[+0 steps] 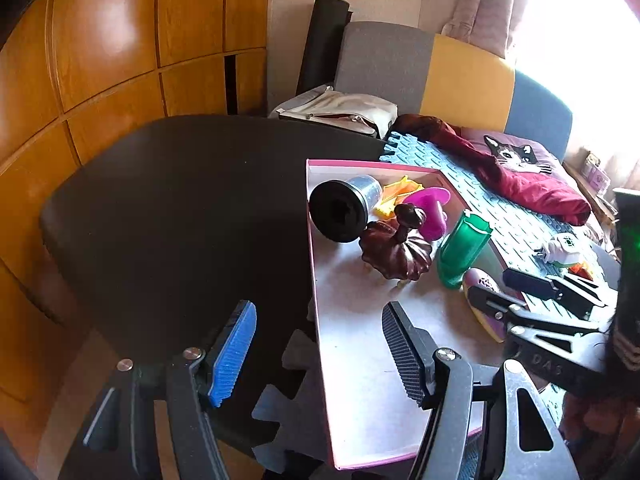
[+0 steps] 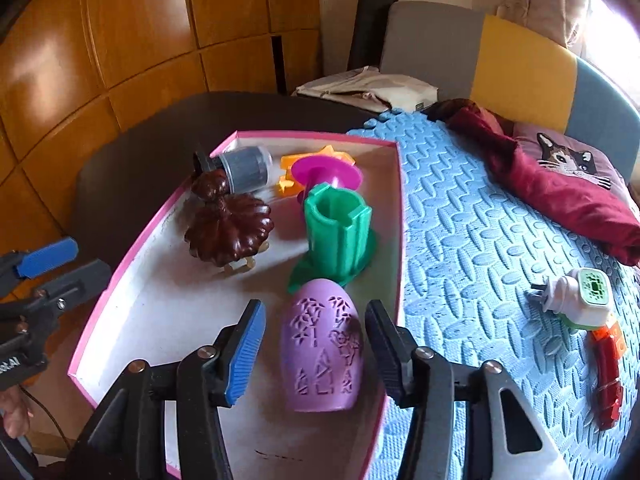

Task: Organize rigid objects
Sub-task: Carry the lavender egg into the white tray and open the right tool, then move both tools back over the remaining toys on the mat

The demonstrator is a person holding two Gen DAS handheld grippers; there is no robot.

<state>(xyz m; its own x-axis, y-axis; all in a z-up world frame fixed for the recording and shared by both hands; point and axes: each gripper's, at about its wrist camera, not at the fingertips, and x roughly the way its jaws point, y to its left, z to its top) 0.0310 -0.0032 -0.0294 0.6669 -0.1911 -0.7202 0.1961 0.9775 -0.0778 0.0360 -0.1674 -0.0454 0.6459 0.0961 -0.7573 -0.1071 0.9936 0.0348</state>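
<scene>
The lilac egg-shaped vase (image 2: 320,354) is seen whole only from the right wrist; from the left wrist it is largely covered by the right claw (image 2: 316,344). This claw is spread wide, its 2 fingers flanking the vase with a gap on each side, so nothing is gripped. The vase lies inside the pink-rimmed box (image 2: 132,248), near its right wall, just in front of the green ribbed cup (image 2: 340,236).

The small object beneath the brown pumpkin-like figure (image 2: 230,232) is mostly hidden; only pale bits show, and what it is cannot be told. The yellow piece (image 2: 286,176) is half covered by the magenta spool (image 2: 326,174), and the grey cylinder (image 2: 246,170) lies on its side at the box's far left corner, its black end facing the left wrist camera.

The left claw (image 1: 316,346) is also released and empty, held over the near left edge of the box, 1 finger above the dark tabletop (image 1: 180,200), the other above the box floor.

The box sits partly on the tabletop and partly on a blue foam mat (image 2: 480,240). On the mat, well apart from the box, a white-and-green plug-like item (image 2: 580,300) and a red object (image 2: 608,372) are seen, the latter possibly a toy. A maroon cat-print cloth (image 2: 560,184) lies farther back. Wooden panelled doors (image 2: 120,40) fill the left of the room, and bright window glare washes out the upper right corner.
</scene>
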